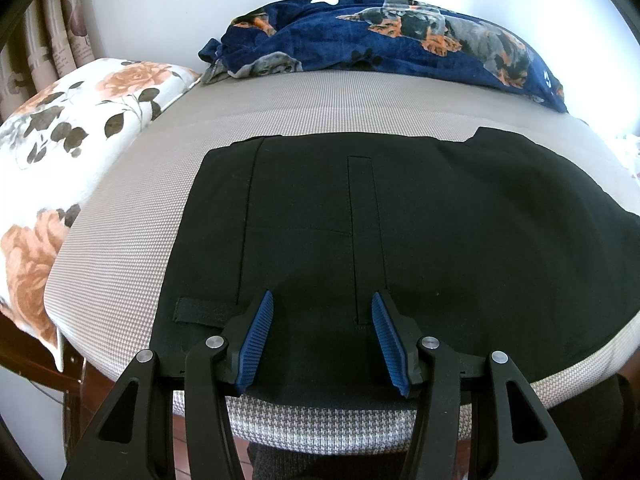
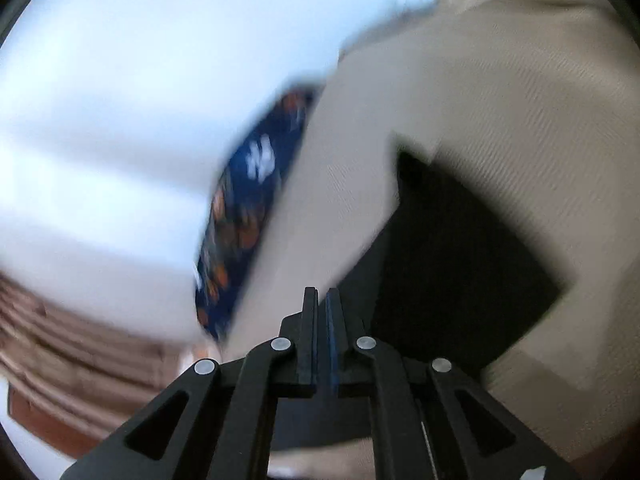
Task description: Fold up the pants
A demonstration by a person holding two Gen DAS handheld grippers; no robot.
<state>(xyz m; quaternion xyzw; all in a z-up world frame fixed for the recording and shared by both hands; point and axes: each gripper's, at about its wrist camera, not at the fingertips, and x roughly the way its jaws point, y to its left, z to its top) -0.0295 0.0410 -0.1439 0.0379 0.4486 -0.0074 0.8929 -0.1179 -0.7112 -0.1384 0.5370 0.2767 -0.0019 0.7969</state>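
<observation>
L gripper [image 1: 322,338] over near edge of black pants [image 1: 400,220], jaws apart, nothing clamped. R gripper [image 2: 321,340] jaws together, empty; view blurred. Pants lie flat on grey woven bed surface [image 1: 160,208], waistband left w/ belt loop, pocket welt mid. Dog-print blanket [image 1: 400,36] at far edge.

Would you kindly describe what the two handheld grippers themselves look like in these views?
Both are black linkage frames with triangular cut-outs and round silver pivot pins. The left gripper has two fingers faced with ribbed blue pads. The right gripper looks alike, blue showing on one finger's inner face. No cables, markings or sleeves are visible.
</observation>
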